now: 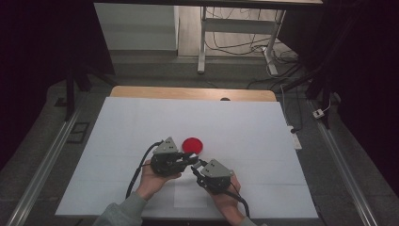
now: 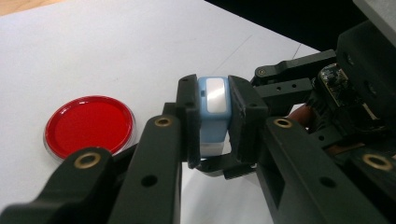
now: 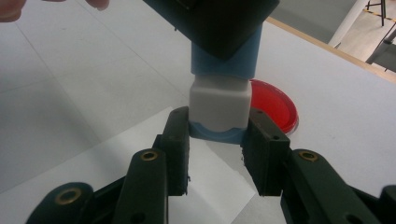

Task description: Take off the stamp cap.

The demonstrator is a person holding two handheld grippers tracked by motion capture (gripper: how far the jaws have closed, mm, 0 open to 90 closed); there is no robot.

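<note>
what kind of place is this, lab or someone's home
Most likely a lab or recording studio: a white-covered table ringed by black curtains, loose cables on the floor behind, and metal rails alongside.

table: a wooden top (image 1: 141, 91), its bare edge showing as a strip at 12 o'clock
cover: a white sheet (image 1: 263, 141) lies over nearly the whole top, reaching down to 6 o'clock
red dish: a round red dish with a clear rim (image 1: 192, 145) lies flat on the sheet near its centre
paper: a smaller white sheet of paper (image 1: 188, 195) lies flat at 6 o'clock from the dish
</note>
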